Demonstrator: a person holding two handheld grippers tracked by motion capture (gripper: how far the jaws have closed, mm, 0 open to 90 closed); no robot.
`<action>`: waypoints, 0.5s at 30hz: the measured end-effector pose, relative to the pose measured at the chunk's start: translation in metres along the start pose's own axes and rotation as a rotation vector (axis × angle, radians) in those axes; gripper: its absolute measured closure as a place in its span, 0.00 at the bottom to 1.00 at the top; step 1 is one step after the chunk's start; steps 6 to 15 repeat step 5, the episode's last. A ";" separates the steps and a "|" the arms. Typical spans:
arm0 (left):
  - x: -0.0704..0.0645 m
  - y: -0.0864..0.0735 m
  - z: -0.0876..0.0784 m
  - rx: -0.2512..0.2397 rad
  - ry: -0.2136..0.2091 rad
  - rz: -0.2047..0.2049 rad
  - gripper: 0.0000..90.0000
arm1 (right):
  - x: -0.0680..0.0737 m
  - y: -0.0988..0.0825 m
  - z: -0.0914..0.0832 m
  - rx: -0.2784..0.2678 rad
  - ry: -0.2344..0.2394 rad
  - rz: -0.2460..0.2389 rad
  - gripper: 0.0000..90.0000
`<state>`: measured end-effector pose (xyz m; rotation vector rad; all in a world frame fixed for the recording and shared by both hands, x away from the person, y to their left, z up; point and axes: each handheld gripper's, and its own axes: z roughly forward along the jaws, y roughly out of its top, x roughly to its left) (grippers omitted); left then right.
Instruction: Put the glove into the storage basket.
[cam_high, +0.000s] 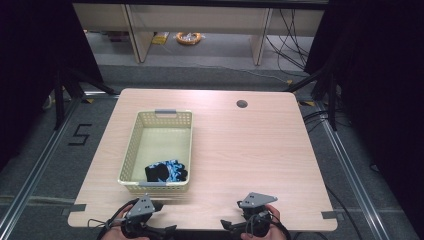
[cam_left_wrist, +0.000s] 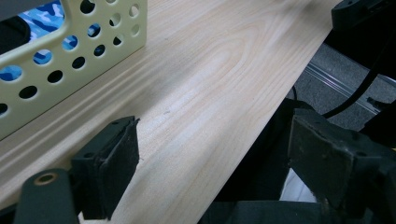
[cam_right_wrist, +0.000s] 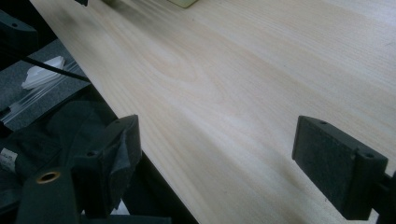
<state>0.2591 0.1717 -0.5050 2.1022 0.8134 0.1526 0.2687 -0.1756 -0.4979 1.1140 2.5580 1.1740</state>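
While both tongs, left (cam_high: 156, 205) and right (cam_high: 229, 223), rest wide open and empty at the worktop (cam_high: 250, 150) edge, the blue-black gloves (cam_high: 166, 172) already lie in the basket (cam_high: 162, 117) ahead of the left tongs; placement appears complete.

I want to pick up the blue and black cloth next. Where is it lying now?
In the high view, the blue and black cloth lies inside the basket, at its near end, on the table's left half, just beyond the left gripper.

obstacle: basket (cam_high: 159, 152) left-centre | free: table (cam_high: 250, 150) right of it, near edge
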 end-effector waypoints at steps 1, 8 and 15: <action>0.000 0.000 -0.001 0.004 -0.002 0.004 0.18 | 0.000 0.000 0.000 0.000 -0.001 0.001 0.18; -0.002 -0.001 0.002 -0.021 -0.011 -0.045 0.18 | 0.000 0.000 -0.001 0.000 -0.003 0.008 0.18; -0.002 -0.001 0.002 -0.021 -0.011 -0.045 0.18 | 0.000 0.000 -0.001 0.000 -0.003 0.008 0.18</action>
